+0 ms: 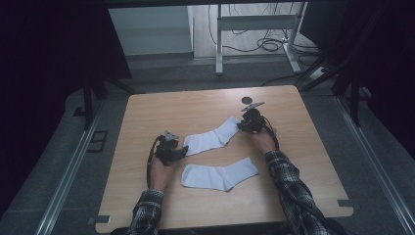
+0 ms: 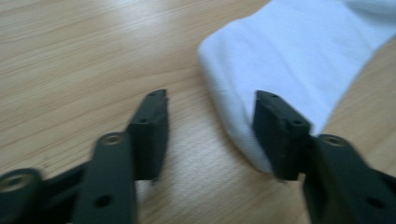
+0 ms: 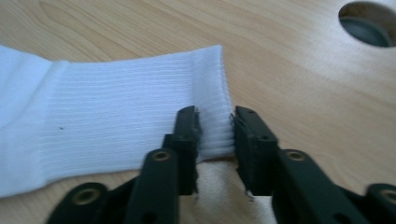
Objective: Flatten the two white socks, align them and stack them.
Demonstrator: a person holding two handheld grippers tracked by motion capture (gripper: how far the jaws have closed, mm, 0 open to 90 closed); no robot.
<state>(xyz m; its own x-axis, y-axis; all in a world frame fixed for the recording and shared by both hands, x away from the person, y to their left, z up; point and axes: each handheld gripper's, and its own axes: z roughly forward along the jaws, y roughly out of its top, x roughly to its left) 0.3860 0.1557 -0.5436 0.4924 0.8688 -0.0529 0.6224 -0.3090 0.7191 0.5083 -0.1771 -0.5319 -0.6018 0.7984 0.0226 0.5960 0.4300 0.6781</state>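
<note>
Two white socks lie flat on the wooden table (image 1: 147,117). The far sock (image 1: 213,137) runs slantwise, and my two grippers are at its two ends. My left gripper (image 1: 183,150) is at the toe end, open. In the left gripper view the toe (image 2: 289,56) lies by the right jaw of my left gripper (image 2: 210,100), with bare wood between the jaws. My right gripper (image 1: 241,125) is at the cuff. In the right gripper view the jaws of my right gripper (image 3: 215,116) pinch the ribbed cuff (image 3: 212,84) at its corner. The near sock (image 1: 220,175) lies untouched between the forearms.
A round hole (image 1: 246,100) is cut in the table just beyond the right gripper, also seen as a hole (image 3: 369,23) at top right of the right gripper view. Behind the table stand a desk frame (image 1: 254,22) and floor cables (image 1: 274,44). Dark curtains flank both sides.
</note>
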